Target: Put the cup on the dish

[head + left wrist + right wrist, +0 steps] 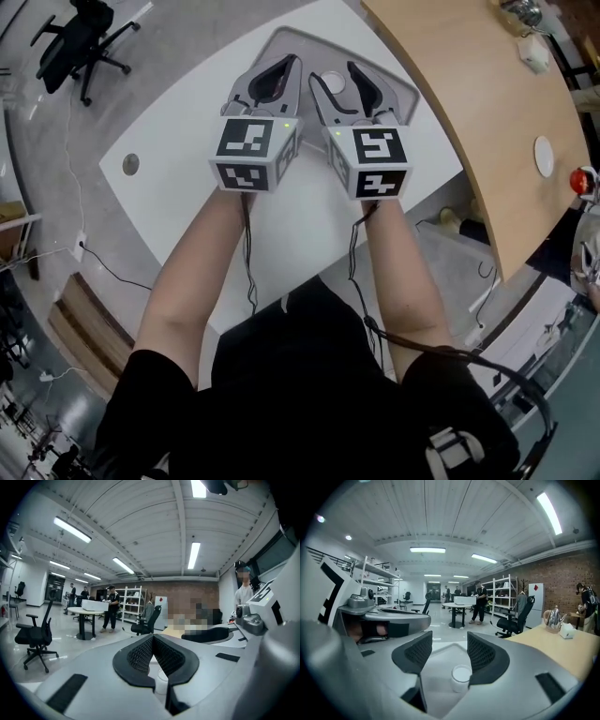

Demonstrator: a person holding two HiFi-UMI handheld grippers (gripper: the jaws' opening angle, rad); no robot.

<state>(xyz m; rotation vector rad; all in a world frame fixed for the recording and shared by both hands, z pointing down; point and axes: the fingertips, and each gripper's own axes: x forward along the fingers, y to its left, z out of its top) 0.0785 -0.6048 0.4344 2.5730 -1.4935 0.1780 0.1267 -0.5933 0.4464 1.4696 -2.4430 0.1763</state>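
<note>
The right gripper [449, 641] held its two dark, mesh-faced jaws apart with nothing gripped between them. Below the gap, closer to the right-hand jaw, a small white cup [461, 677] stood upright on a pale grey flat surface [436, 677]. The left gripper [370, 616] lay alongside at the view's left edge. At the right ran a light wooden tabletop [555, 648] carrying a shiny metal kettle [554, 617]. Further back, a person in dark clothes [479, 603] stood by a round white table [457, 606], near a black office chair [516, 616].
</note>
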